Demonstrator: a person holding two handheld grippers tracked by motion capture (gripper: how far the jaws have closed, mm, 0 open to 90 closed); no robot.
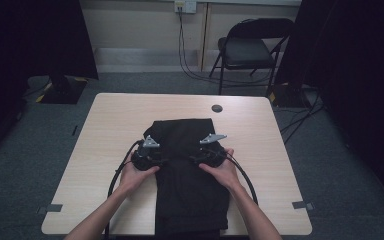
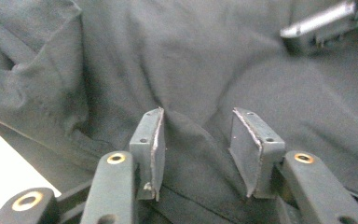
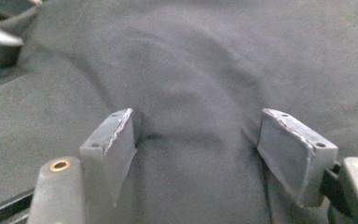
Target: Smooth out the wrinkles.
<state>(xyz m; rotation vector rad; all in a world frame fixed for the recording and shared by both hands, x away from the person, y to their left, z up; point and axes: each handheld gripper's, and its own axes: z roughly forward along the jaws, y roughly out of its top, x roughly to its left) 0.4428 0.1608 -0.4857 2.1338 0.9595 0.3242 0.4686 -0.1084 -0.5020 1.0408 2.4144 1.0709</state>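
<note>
Light wooden table (image 1: 105,150), black folded garment (image 1: 187,150), small dark disc (image 1: 216,108)

The black garment (image 1: 190,165) is matt woven cloth, soft and creased. The desk (image 1: 110,125) looks like pale wood laminate, smooth with a faint sheen. The left tool (image 2: 198,149) has dull, scuffed pads (image 2: 154,149) and brass-coloured rivets.

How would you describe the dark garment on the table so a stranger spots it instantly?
Find the pale wooden table. Down its middle lies the black garment, folded into a long strip that reaches the near edge. Unlike the small round dark disc near the far edge, it is large, soft and creased.
</note>
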